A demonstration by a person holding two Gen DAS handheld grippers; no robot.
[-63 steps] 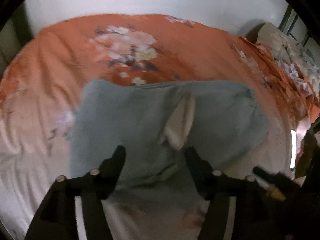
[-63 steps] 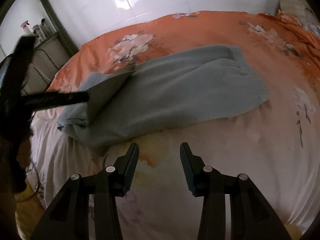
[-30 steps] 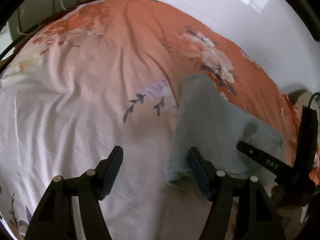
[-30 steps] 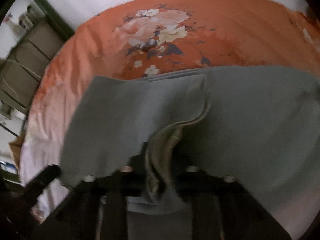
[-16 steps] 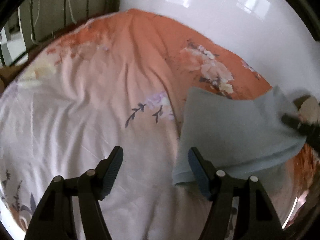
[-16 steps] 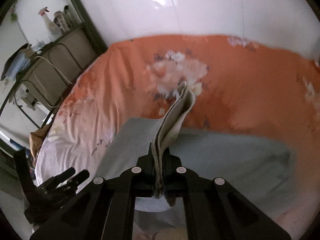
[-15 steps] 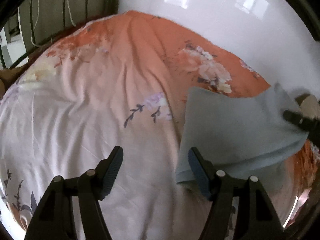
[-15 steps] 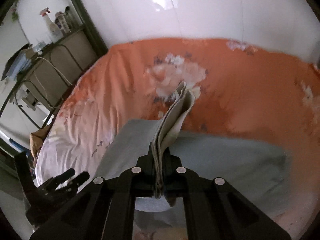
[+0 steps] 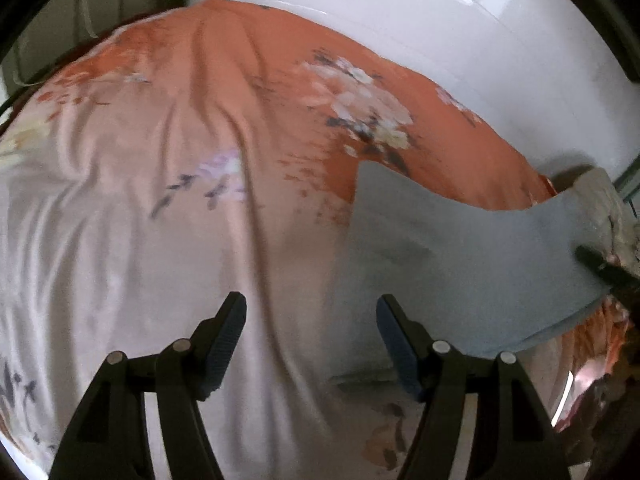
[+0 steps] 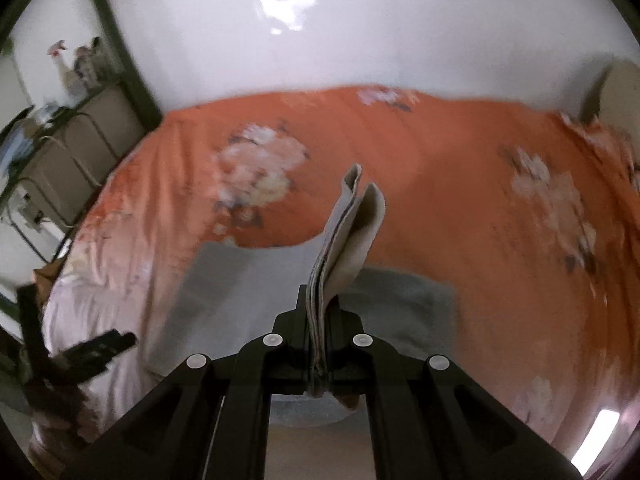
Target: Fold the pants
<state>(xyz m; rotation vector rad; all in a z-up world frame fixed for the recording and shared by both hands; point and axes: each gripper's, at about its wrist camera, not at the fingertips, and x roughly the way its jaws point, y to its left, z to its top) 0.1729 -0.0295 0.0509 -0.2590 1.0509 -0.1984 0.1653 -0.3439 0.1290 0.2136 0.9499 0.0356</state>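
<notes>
The grey pants (image 10: 248, 296) lie on the bed (image 10: 460, 184), one folded edge lifted off its orange floral cover. My right gripper (image 10: 318, 320) is clamped tight on that edge, the layers standing up between its fingers. My left gripper (image 9: 310, 330) hangs spread wide above the bedcover just beside the pants, holding nothing.

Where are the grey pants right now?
One end of the grey pants is pinched in the right gripper above the orange floral bedspread; the rest drapes onto it beside the left gripper.
</notes>
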